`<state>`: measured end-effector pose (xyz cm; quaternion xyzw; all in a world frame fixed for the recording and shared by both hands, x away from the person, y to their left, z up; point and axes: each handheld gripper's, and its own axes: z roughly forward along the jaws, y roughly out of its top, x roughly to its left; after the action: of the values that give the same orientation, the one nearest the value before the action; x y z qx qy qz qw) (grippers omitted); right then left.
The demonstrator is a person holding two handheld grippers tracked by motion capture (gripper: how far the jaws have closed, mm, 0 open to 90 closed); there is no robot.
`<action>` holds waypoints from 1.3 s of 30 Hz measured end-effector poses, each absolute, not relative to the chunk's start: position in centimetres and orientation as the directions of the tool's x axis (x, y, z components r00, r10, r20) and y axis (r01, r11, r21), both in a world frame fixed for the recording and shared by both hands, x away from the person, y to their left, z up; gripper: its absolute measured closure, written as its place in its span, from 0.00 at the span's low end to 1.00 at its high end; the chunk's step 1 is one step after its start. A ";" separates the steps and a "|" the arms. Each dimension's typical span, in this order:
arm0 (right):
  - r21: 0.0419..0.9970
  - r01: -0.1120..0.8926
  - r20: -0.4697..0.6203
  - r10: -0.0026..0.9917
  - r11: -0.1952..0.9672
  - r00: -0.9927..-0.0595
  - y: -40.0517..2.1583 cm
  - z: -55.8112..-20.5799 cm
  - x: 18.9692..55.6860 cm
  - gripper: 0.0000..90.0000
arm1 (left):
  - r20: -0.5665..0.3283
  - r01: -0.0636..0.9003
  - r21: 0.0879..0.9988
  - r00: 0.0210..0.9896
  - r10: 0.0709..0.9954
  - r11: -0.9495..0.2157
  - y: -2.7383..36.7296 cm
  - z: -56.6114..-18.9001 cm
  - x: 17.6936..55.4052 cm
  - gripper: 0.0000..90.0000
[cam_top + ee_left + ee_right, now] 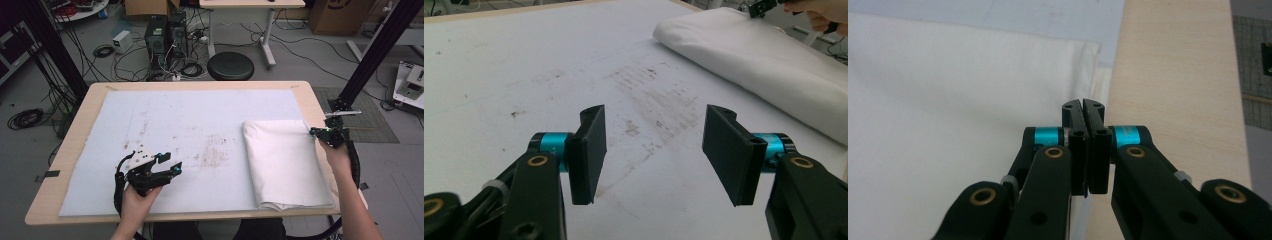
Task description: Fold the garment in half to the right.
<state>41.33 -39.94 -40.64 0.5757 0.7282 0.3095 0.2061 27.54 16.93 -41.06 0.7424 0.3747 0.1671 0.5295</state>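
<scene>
Cloth (286, 165), white, soft, folded rectangular, right on wood surface (75, 131) w/ stained mat (175, 125). Left hand-held gripper (169, 163) spread; right hand-held gripper (1083, 111) pressed together, empty.

We see a white folded cloth (285, 162), soft and matt with a fine even weave, its near edge rounded and plump, lying just beside the right gripper (1088, 107). That gripper's pads are matt black plastic; behind them sit glossy anodised teal metal collars and brass-looking rivets in smooth, slightly shiny black arms. The left gripper (654, 150) is built of the same stuff, its flat pads dull and lightly scuffed. Under and ahead of it spreads a pale blue-white mat (165, 115), matt and felt-like, smudged with brown stains. Beyond the right gripper's tips the table (1173, 65) shows light wood, smooth, with fine grain.
</scene>
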 end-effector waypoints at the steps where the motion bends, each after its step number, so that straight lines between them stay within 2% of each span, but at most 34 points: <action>1: 0.688 0.711 0.056 0.967 0.143 -0.249 -40.1 -40.7 41.3 1.00 | -0.154 0.385 0.910 0.660 0.735 -0.154 16.9 -41.1 27.6 0.48; 7: 0.677 0.721 0.054 0.967 0.147 -0.248 -40.2 -41.4 41.8 0.99 | -0.155 0.391 0.906 0.658 0.737 -0.159 17.1 -41.4 27.9 0.48; 12: 0.724 0.684 0.098 0.969 0.088 -0.228 -40.3 -40.2 43.1 0.78 | -0.161 0.400 0.903 0.649 0.743 -0.154 17.4 -41.6 28.2 0.48; 16: 0.718 0.693 0.133 0.966 0.059 -0.221 -40.0 -40.5 45.0 0.74 | -0.161 0.405 0.901 0.644 0.748 -0.154 17.5 -41.7 28.5 0.48; 18: 0.702 0.712 0.174 0.959 0.040 -0.225 -39.9 -41.3 46.0 0.75 | -0.164 0.407 0.901 0.641 0.750 -0.151 17.5 -41.8 28.5 0.48; 20: 0.685 0.727 0.191 0.949 0.054 -0.250 -39.7 -42.0 46.7 0.97 | -0.163 0.407 0.901 0.639 0.752 -0.151 17.5 -41.8 28.5 0.48; 21: 0.685 0.725 0.166 0.955 0.068 -0.246 -39.6 -42.2 46.9 0.99 | -0.162 0.405 0.902 0.637 0.754 -0.149 17.6 -41.8 28.5 0.48; 27: 0.692 0.720 0.137 0.968 0.060 -0.212 -40.1 -42.7 46.9 0.99 | -0.156 0.399 0.906 0.626 0.764 -0.142 18.1 -41.8 28.9 0.48; 29: 0.703 0.709 0.120 0.972 0.062 -0.204 -40.1 -42.8 46.7 0.88 | -0.159 0.399 0.907 0.622 0.767 -0.135 18.3 -41.7 29.2 0.47; 32: 0.734 0.674 0.062 0.981 0.081 -0.186 -39.8 -42.0 46.0 0.86 | -0.156 0.394 0.910 0.617 0.771 -0.131 18.4 -41.3 29.5 0.47; 34: 0.764 0.636 0.028 0.980 0.107 -0.198 -39.6 -41.2 45.3 0.86 | -0.153 0.389 0.912 0.617 0.772 -0.131 18.4 -41.1 29.6 0.47; 39: 0.764 0.630 0.068 0.955 0.137 -0.290 -39.4 -40.5 42.5 0.94 | -0.146 0.382 0.914 0.619 0.772 -0.134 18.6 -41.0 29.5 0.46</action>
<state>42.53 -39.39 -40.50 0.5510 0.7191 0.3577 0.2265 29.50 18.55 -41.02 0.7300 0.3952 0.1850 0.5261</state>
